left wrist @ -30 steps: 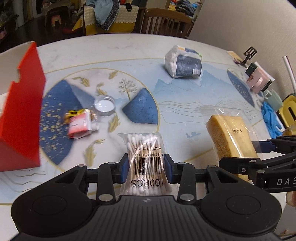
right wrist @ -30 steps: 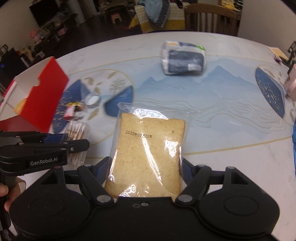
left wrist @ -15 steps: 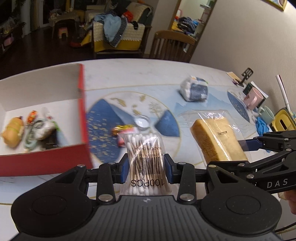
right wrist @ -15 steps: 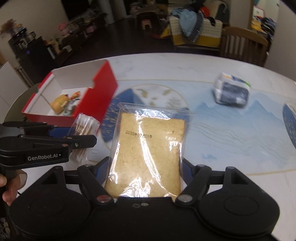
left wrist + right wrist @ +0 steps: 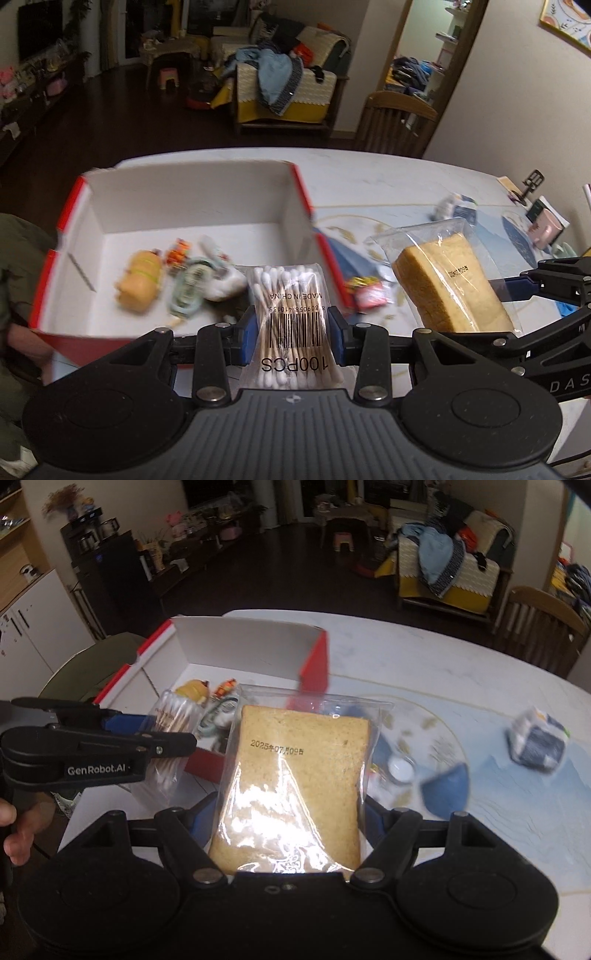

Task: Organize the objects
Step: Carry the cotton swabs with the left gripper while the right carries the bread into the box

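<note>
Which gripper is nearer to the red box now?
Left. The left gripper hovers at the red box's near edge; the right gripper is beside it, farther right.

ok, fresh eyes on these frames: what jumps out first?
Each gripper is shut on a bagged item: the left gripper on a pack of cotton swabs, the right gripper on bagged bread. Behind them on the table stands an open red box, white inside, with a few small items on its floor.

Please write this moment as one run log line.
left gripper: shut on cotton swab pack | right gripper: shut on bagged bread slice | red box: open, ahead
</note>
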Motion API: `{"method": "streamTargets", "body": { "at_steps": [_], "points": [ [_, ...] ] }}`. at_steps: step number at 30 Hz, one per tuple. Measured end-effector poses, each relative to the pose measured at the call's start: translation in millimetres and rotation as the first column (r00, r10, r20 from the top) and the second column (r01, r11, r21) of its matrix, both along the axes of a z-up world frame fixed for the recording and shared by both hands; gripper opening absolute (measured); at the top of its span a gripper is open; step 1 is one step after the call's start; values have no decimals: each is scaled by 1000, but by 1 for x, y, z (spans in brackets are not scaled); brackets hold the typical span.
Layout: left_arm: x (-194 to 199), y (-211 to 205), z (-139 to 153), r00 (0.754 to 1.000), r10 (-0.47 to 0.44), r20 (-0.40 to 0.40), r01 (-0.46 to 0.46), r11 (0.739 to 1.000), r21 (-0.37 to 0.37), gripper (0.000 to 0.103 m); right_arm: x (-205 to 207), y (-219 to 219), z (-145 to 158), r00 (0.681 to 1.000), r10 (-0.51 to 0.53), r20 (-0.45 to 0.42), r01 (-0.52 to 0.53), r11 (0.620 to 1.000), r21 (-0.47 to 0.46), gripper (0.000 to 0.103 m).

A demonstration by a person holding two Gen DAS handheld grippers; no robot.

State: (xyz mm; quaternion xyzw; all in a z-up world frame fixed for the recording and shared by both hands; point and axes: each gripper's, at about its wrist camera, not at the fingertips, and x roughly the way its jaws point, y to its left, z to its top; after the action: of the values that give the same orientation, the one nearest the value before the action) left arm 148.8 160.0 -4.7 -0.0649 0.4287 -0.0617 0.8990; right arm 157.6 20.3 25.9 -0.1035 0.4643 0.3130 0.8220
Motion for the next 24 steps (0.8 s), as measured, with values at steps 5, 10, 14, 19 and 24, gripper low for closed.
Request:
{"method": "streamTargets", "body": {
  "at_steps": [5, 10, 14, 19, 24],
  "points": [
    [10, 37, 5, 999, 28, 17, -29, 999, 45, 37, 6, 37, 1, 999, 28, 22, -28, 1000, -9, 75],
    [28, 73, 5, 997, 67, 29, -69, 994, 85, 37, 20, 74, -2, 998, 52, 42, -52, 999, -15, 75],
    [47, 96, -1, 995, 98, 28, -101, 988, 116, 37, 38, 99, -9, 996, 44, 73, -41, 998, -39, 75],
    [72, 109, -16, 995, 94, 15, -95, 980, 178, 37, 63, 129, -30, 996, 46, 75, -39, 995, -91, 75],
    [90, 109, -32, 998, 60, -14, -55, 973, 225, 37, 77, 148, -52, 996, 38, 79, -27, 989, -144, 75]
  ]
}}
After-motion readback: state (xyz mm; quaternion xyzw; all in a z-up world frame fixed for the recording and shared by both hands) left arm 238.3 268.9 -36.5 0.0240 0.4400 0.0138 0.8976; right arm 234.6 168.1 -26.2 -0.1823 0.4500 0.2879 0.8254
